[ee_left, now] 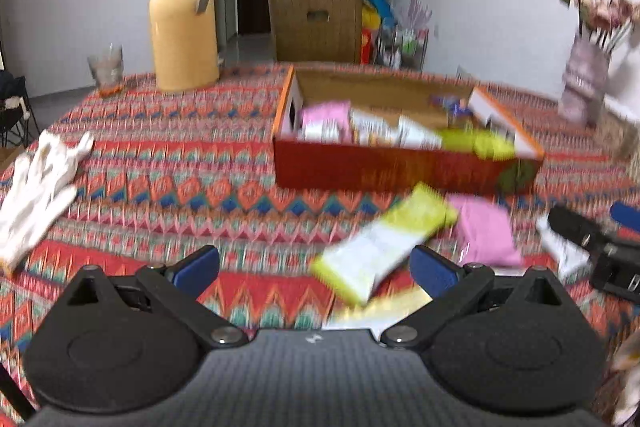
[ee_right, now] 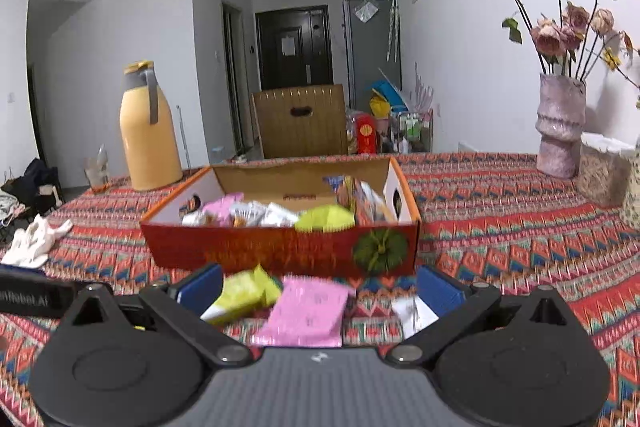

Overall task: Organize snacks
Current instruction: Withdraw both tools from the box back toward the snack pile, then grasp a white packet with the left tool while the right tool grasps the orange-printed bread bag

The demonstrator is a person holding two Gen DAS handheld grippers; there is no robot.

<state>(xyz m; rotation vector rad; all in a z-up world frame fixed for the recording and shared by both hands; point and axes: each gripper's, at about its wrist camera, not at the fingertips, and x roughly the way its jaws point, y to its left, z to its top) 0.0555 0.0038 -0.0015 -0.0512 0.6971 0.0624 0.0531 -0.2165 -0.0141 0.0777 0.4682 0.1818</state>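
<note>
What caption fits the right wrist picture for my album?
Open right gripper hovers over a pink snack packet before the orange cardboard box of snacks.

Even, soft indoor light fills both views, and we see no hard glare. The left wrist view is smeared by motion blur, worst on the snack box (ee_left: 404, 167) and vase (ee_left: 582, 83). Fisheye distortion bends the walls; corners go dark.

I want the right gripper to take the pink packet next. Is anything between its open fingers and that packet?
Nothing visible blocks it. The pink packet lies on the tablecloth between the open fingers of the right gripper, with a yellow-green packet just to its left.
</note>
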